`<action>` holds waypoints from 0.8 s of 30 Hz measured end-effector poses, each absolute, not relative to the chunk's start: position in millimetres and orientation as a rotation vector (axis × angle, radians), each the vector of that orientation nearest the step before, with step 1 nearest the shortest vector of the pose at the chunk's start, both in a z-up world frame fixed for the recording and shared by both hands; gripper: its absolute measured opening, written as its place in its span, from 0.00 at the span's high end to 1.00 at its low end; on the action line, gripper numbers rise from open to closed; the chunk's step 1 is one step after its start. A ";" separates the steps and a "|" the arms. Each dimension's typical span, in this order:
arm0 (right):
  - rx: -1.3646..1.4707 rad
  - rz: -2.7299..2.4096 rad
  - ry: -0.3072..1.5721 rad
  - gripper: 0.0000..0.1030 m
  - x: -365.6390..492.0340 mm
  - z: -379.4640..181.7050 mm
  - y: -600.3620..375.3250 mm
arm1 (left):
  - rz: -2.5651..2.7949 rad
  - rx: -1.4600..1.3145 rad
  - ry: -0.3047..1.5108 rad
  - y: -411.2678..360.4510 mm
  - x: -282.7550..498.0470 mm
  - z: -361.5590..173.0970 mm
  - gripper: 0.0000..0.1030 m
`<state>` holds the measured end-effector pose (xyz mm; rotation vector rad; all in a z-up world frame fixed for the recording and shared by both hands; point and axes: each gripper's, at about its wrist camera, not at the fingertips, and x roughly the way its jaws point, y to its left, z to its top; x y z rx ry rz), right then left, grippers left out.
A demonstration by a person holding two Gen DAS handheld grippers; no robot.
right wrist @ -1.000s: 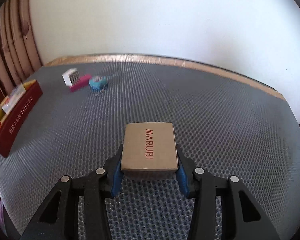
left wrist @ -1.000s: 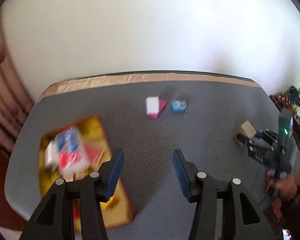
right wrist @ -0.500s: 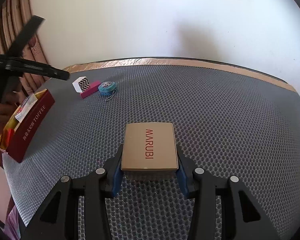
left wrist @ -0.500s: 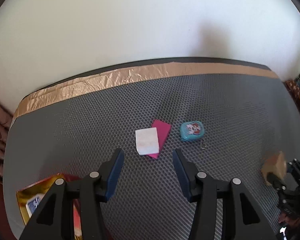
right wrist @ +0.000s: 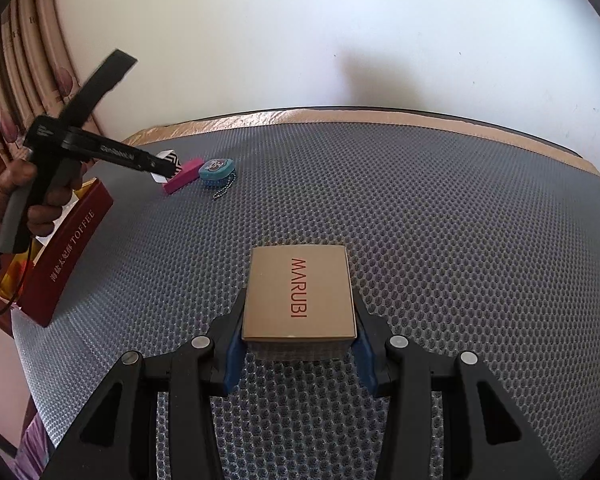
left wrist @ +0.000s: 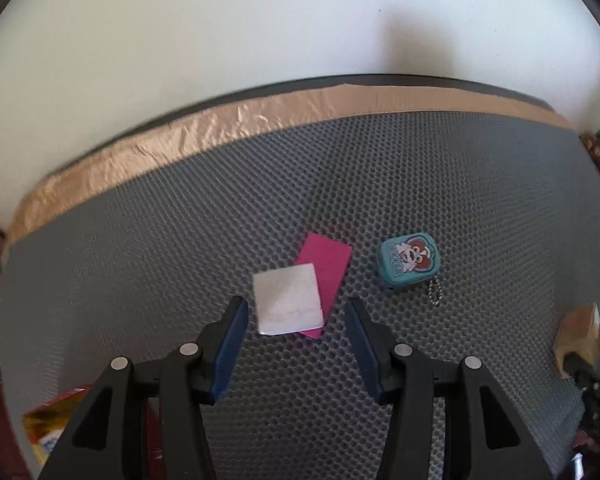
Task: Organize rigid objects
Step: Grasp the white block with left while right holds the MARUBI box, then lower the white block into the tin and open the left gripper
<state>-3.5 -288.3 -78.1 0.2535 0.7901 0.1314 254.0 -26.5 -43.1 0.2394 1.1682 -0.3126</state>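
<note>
Right gripper (right wrist: 298,344) clenched on the tan MARUBI box (right wrist: 299,294), low over the near-middle of the grey honeycomb mat (right wrist: 440,220). We judge the box stiff, light cardboard with smooth faces; pads on its two long sides suit it. Left gripper (left wrist: 294,322) spread wide and holding nothing, poised above the white box (left wrist: 288,298), which overlaps the pink box (left wrist: 328,268); teal tin (left wrist: 409,260) just right of them. Red toffee tray (right wrist: 66,256) sits at the mat's left edge, near the drop-off. Open mat lies right and far; taped edge (left wrist: 260,114) bounds it.
</note>
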 end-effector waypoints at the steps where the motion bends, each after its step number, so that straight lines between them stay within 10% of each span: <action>1: 0.254 0.132 0.790 0.59 -3.5 -78.2 -288.7 | -0.323 0.197 1.178 -22.2 255.6 -44.4 0.71; 24: 0.208 0.096 0.842 0.57 9.5 -83.3 -283.5 | -0.200 -0.195 1.043 101.1 20.4 28.6 0.70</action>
